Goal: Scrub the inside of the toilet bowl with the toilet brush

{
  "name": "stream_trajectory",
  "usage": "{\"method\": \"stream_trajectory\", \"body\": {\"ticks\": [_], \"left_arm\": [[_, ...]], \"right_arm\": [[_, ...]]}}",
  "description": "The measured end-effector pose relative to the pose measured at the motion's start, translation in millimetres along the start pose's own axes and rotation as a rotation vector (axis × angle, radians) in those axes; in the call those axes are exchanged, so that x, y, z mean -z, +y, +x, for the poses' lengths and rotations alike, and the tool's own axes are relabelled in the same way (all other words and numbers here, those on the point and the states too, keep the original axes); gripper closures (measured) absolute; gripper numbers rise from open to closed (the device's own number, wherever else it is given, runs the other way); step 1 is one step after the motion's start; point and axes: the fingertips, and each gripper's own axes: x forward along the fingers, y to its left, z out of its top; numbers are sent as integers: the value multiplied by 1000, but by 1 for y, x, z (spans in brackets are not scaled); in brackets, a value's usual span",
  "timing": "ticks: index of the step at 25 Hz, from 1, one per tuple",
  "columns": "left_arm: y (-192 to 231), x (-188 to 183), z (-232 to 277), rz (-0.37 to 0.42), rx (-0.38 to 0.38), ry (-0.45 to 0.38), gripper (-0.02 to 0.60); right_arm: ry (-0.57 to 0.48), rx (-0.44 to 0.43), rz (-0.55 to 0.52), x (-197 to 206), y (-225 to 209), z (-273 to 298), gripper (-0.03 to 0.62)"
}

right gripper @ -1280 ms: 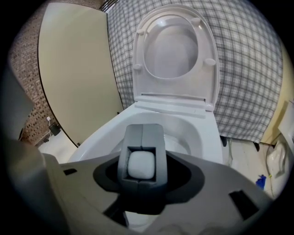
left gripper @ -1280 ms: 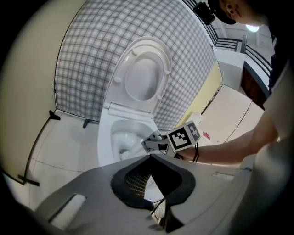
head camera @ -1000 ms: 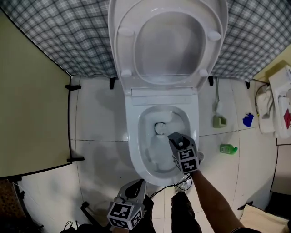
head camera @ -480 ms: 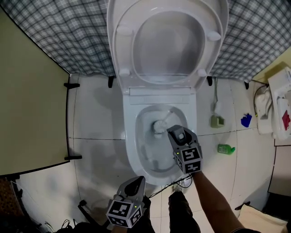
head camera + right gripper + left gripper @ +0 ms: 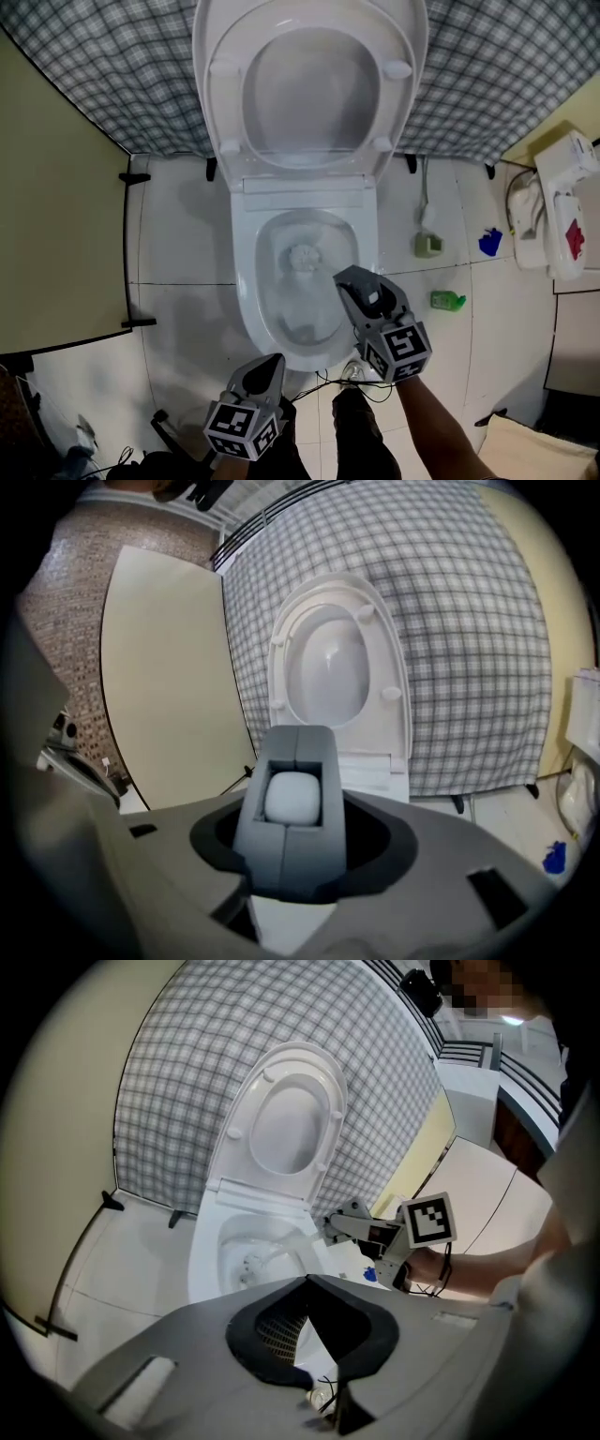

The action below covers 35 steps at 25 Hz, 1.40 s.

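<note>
Brush [image 5: 302,256] head is inside the bowl [image 5: 243,300], ahead of and below my right claw [image 5: 343,277], which clamps its handle. Left claw [image 5: 271,362] is closed on nothing (idle, nearer me). I'd judge scrubbing mid-way, with more passes left.

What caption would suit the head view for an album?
Right gripper holds the toilet brush inside the toilet bowl, seat raised.

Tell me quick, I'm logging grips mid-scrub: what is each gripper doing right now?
Left gripper: closed, holding nothing.
Right gripper: closed on the toilet brush by its handle.
</note>
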Motion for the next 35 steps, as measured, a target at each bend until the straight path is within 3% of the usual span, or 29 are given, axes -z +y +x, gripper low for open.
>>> {"method": "stream_trajectory", "body": {"ticks": [9, 18, 24, 35], "left_arm": [[-60, -12, 7, 64, 70, -15, 589], [-136, 2, 27, 126, 168, 20, 589], [-168, 7, 46, 168, 199, 38, 589], [-187, 40, 77, 160, 190, 80, 589]], "right_arm": [[-152, -8, 141, -49, 0, -124, 368], [-265, 169, 147, -67, -71, -234, 368], [-217, 314, 177, -22, -127, -269, 368], [89, 354, 208, 123, -169, -238, 368]]}}
